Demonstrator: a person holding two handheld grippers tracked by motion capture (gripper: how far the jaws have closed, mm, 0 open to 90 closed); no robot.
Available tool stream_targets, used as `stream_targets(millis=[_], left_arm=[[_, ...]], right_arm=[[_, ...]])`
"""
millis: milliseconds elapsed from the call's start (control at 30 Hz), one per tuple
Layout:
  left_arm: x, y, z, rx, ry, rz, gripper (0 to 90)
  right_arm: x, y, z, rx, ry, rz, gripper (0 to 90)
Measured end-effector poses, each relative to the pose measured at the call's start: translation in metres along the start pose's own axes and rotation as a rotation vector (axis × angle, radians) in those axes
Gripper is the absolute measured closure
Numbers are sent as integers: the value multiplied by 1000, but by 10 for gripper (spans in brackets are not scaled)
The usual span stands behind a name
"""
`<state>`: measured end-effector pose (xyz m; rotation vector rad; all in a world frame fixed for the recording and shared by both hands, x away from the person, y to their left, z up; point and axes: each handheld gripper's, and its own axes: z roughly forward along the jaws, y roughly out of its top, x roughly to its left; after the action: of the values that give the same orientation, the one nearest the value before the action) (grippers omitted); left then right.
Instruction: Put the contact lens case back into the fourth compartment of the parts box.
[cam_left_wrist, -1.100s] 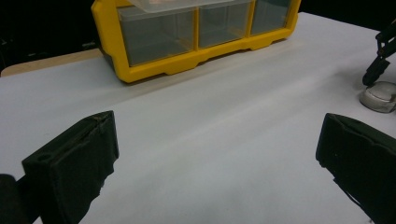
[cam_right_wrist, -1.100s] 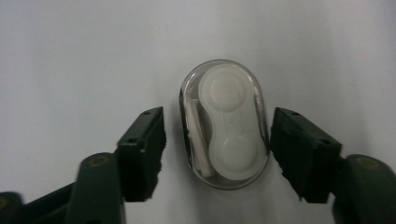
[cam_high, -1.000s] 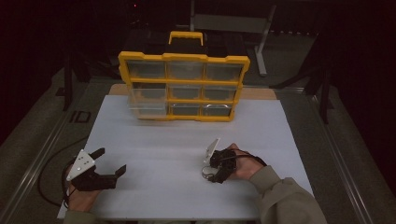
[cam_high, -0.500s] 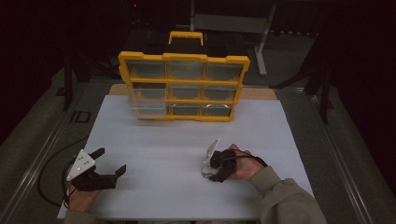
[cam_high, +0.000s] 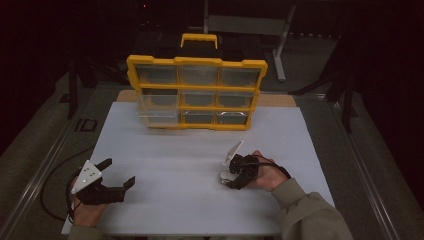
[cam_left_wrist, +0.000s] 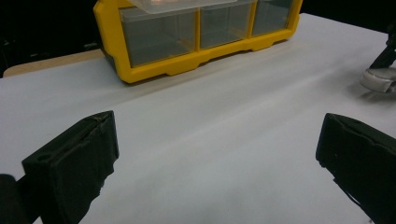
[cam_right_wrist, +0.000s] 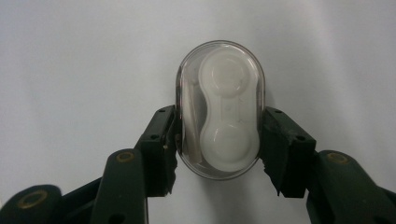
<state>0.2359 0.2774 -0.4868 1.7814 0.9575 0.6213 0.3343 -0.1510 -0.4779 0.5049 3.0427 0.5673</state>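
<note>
The right hand-held gripper is pinching a small clear oval case between its two black jaws, one jaw pressing on each long side of the case. The case is showing a transparent rounded shell with a white figure-eight insert of two joined round cups inside it, and it is lying flat on the white surface, its far end reaching out past the jaw tips. In the high view the right hand-held gripper is sitting at the near right of the surface in the person's right hand, with the case showing as a pale spot at its tips. Compared with the earlier high views, nothing is differing: both hands, both tools and the case are staying where they were. The left hand-held gripper is resting at the near left, well apart from the case, with its jaws spread wide and nothing between them; its own view is showing the case far off at the right edge. At the far side a yellow organizer with clear drawers is standing upright.
</note>
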Motion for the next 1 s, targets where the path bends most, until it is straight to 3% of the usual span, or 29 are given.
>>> stream_targets(millis=[500, 1000], left_arm=[[0, 0, 0, 1, 1, 0, 0], [0, 0, 0, -2, -1, 1, 0]], right_arm=[[-6, 4, -19, -29, -42, 64, 484], [-12, 13, -37, -55, -54, 65, 484]])
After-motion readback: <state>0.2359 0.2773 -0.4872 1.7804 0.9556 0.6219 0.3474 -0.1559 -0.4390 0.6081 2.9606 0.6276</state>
